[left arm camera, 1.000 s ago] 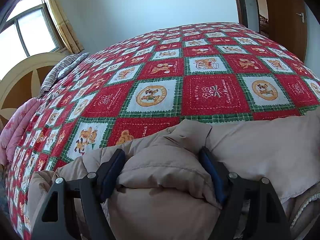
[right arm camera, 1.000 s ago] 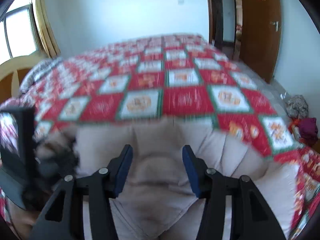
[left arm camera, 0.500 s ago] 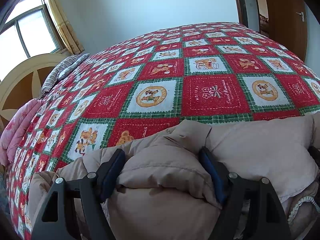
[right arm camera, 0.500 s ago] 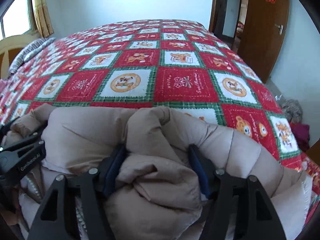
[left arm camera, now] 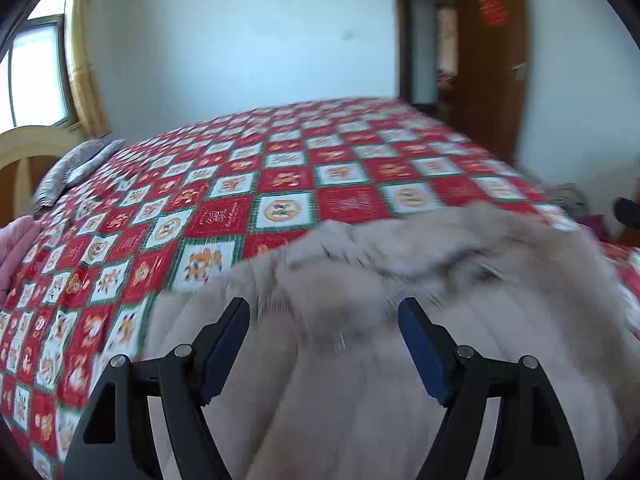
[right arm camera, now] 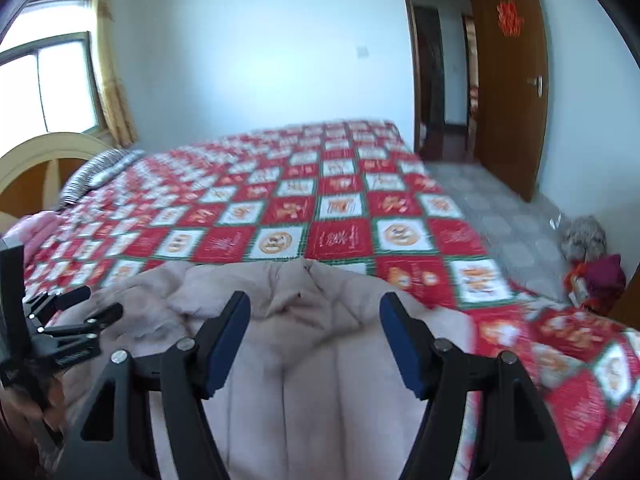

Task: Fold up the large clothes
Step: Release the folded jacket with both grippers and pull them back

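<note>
Both grippers pointed downward over the beige padded coat (right arm camera: 288, 364), which lay on the red patchwork bedspread (right arm camera: 344, 236) at the near edge. Left gripper (left arm camera: 324, 340): jaws apart, nothing pinched. Right gripper (right arm camera: 314, 332): jaws had just been opening, apart, coat below them and unclamped. Left gripper's frames blurred.

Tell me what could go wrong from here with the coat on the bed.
1. The coat lies bunched at the near edge of the quilt, so it may slide off.
2. Both grippers stand open over it, the right gripper having just been opening, with no pad pressing cloth; the puffy fold may spring back.
3. The left gripper works close beside the right; they could collide on the next grab.
</note>
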Demonstrator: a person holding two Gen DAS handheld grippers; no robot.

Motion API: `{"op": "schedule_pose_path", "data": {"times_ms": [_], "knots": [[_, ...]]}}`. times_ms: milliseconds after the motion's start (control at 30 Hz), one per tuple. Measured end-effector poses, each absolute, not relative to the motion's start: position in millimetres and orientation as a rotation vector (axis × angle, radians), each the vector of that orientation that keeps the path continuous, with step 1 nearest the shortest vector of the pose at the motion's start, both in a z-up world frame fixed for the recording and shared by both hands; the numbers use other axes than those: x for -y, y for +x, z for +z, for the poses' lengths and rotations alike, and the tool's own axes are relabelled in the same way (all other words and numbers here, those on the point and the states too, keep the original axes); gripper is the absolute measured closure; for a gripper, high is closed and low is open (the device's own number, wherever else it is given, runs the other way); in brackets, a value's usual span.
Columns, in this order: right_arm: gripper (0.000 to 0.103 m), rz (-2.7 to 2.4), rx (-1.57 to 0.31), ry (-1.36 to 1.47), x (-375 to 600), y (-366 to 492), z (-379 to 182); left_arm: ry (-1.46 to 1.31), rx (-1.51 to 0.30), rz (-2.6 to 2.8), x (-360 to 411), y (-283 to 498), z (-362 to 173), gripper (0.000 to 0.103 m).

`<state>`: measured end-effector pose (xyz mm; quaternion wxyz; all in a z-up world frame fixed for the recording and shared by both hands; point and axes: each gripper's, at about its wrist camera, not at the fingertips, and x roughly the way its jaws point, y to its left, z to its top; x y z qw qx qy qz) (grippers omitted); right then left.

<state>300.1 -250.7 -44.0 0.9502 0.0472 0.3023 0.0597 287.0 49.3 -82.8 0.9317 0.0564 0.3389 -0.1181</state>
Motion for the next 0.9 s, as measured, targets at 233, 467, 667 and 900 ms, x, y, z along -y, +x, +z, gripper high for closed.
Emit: {"op": "schedule_pose_path", "data": {"times_ms": [233,467,667,900], "knots": [[0.033,0.102,-0.586,0.103,275,169,-9,-0.021,-0.678,-0.352,-131,157,-62,0.026],[0.033,0.087,-0.615,0.163,307,59,-2,0.067,-0.717,-0.326,-174,50,-89,0.025],[0.033,0.004,-0.505,0.138,330,-26,53,0.044,-0.769,-0.298,-199,11,-109,0.025],[0.032,-0.053,-0.357,0.153,350,-99,110,-0.024,-0.766,-0.261,-221,-4,-113,0.025]]}}
